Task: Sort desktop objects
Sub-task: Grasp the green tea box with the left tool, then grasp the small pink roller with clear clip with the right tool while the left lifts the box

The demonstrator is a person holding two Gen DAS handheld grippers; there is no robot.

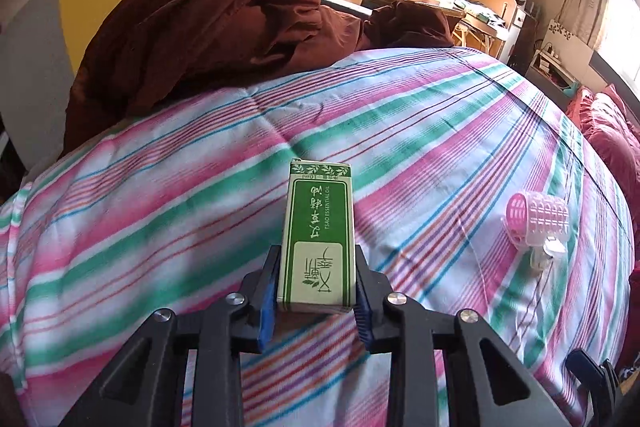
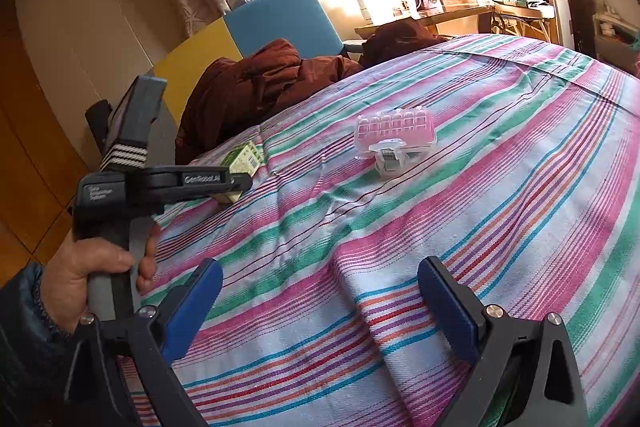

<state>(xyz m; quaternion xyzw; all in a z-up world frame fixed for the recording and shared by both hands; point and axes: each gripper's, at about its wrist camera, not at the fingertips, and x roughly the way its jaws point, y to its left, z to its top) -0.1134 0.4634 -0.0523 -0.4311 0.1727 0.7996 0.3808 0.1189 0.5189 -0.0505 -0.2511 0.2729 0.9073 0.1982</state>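
On the striped bedspread [image 1: 440, 131], left gripper [image 1: 317, 291] is clamped on the near end of a green-and-white essential oil box [image 1: 318, 231], blue pads pressing both long sides. Box points away from the camera, printed face up, far end looks resting on or just above the cloth; can't tell which. Right gripper [image 2: 320, 311] hangs over the spread with fingers spread wide, nothing between them. Pink hair roller clip [image 2: 394, 135] lies on the spread, well apart from the box, right of it in the left wrist view. Left hand [image 2: 100, 267] grips the handle of the left tool.

Step judged: carrying or placing the box. Grip sits at one end only, so keep the box level and move slowly; thin cardboard, don't squeeze harder. Soft bedding, set it flat before letting go.

Box: slim carton, green panel, white label, leaf pattern border, "ESSENTIAL OIL" text, edges sharp, undented. Brown blanket [image 1: 192, 39] bunched behind, no obstacle.
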